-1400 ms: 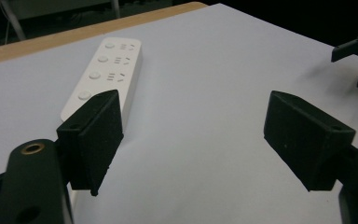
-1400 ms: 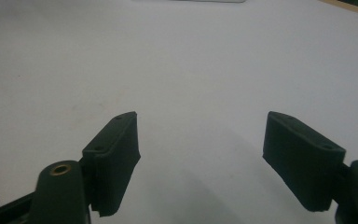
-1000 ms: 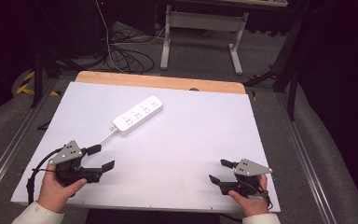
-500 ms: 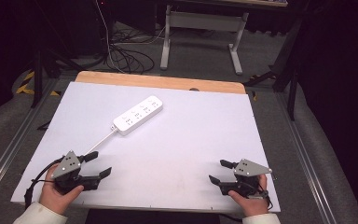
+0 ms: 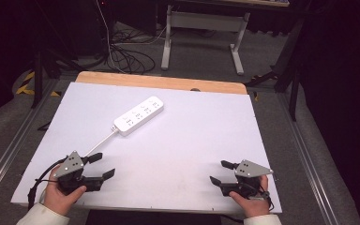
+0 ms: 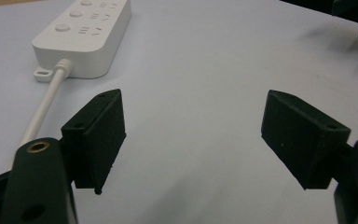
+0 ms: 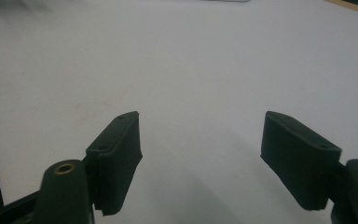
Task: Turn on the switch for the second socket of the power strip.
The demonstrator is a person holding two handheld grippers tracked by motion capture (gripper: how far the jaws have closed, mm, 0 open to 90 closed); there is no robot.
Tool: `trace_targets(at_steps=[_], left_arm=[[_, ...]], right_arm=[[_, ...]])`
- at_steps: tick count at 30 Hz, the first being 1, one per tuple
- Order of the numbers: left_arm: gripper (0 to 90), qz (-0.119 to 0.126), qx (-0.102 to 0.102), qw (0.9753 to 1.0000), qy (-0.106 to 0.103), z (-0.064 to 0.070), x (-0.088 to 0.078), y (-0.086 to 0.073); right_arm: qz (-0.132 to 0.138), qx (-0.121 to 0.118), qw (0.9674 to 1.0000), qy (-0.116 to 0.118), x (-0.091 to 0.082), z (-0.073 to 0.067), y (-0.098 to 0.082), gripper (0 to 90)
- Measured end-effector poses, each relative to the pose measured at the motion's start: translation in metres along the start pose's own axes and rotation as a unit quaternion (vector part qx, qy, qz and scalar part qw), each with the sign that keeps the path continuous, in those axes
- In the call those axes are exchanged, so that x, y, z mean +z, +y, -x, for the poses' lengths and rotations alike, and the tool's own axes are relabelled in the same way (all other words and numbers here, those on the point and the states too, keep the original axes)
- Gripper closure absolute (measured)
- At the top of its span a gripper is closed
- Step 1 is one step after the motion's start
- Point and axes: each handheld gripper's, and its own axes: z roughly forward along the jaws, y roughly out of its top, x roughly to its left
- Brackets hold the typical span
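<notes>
Back toward the near-left corner comes our left tool [image 5: 100, 166], jaws apart beside the strip's [image 5: 138, 115] cord [image 6: 42, 109]; right tool [image 5: 221, 172] rests apart, waiting.

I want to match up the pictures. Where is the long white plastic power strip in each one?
High view: the long white plastic power strip lies slanted on the white table, left of the middle, its cord running toward the left gripper.
Left gripper view: top left corner, beyond the open jaws.
Right gripper view: not in this picture.
Shared landmark: the thin white cord leaving the strip's end.
</notes>
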Motion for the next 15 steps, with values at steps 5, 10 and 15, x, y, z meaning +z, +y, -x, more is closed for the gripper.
trace_targets(at_steps=[5,10,15], left_arm=[[22.1,0.005,-0.003,1.0,0.002,-0.0016,-0.003,-0.0001],[21.8,0.003,-0.008,1.0,0.0,-0.0023,-0.0039,0.0001],[20.9,0.004,-0.016,0.9999,0.002,-0.0037,-0.0046,0.0]], right_arm=[[0.001,-0.001,1.0,0.0,-0.0001,0.0008,-0.0003,29.2],[0.001,0.0,1.0,0.001,-0.0001,0.001,-0.0006,29.2],[0.0,0.002,1.0,0.001,0.0001,0.0012,-0.0008,29.2]])
